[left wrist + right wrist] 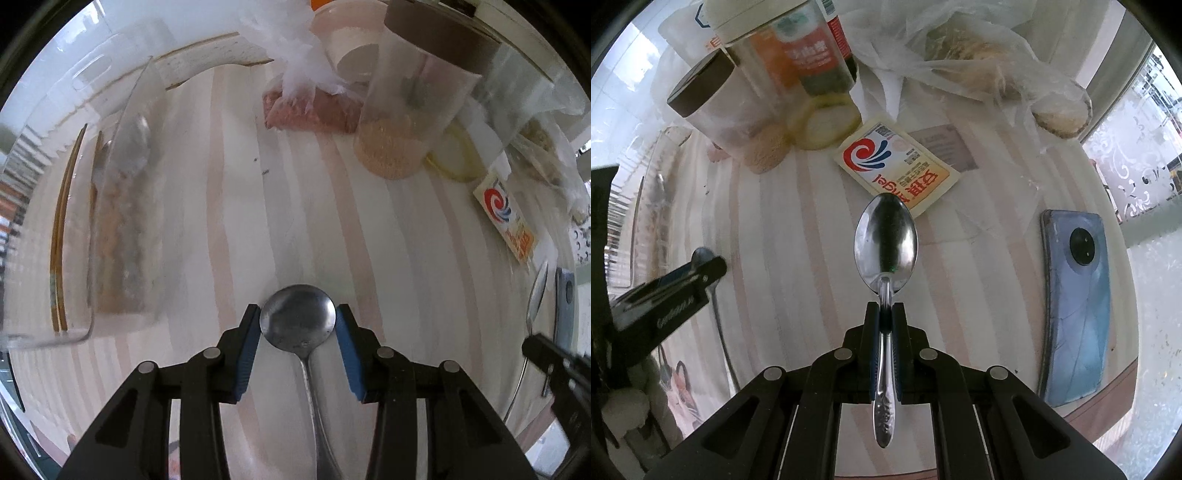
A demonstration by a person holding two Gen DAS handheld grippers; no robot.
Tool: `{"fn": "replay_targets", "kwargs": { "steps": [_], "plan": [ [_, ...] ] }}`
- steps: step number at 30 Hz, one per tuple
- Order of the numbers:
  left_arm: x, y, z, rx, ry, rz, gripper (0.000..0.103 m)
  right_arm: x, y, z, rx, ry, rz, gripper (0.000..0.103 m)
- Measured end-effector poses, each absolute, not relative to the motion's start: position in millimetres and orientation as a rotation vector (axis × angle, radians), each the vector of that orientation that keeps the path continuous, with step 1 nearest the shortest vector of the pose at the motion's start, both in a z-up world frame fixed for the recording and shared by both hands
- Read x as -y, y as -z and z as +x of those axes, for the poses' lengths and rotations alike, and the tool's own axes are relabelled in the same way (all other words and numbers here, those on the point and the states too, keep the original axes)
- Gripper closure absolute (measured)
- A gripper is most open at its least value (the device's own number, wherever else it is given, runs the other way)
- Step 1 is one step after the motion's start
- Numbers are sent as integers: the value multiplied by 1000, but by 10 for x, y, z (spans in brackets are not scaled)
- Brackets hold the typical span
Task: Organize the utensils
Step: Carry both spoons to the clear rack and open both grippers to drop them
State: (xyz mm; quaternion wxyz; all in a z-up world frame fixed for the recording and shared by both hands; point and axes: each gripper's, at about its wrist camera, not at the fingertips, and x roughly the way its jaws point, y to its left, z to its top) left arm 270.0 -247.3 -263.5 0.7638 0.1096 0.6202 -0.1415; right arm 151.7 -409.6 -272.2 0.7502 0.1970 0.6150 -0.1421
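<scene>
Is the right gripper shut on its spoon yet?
Shut. In the right wrist view the right gripper has both pads pressed against the neck of the spoon, with no gap showing; the bowl points forward.

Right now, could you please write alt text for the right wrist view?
The right gripper is shut on a steel spoon, bowl pointing forward over a striped table. A blue phone lies to the right; jars and a yeast packet sit beyond.

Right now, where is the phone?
The phone lies flat at the right edge of the table in the right wrist view, right of the spoon held in the right gripper.
</scene>
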Motion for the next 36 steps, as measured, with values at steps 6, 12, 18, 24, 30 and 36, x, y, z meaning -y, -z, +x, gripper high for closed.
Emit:
{"fn": "replay_targets", "kwargs": {
  "steps": [6,12,18,24,30,36],
  "plan": [
    [2190,2533,2410,-1337,338,215,66,4096,2668,1510,-1333,310,427,97],
    [1985,2257,2264,-1308,368,181,66,4078,2517,1530,-1303,304,415,97],
    [1857,1879,2185,-1251,384,181,66,3997,2255,1589,-1250,283,395,97],
    [1882,1482,2217,-1166,383,177,66,3882,1916,1692,-1180,256,382,97],
    [1800,1160,2343,-1093,381,158,66,3730,1609,1794,-1118,236,359,97],
    [1675,692,2461,-1029,395,124,66,3601,1306,1943,-1068,201,356,97]
  ]
}}
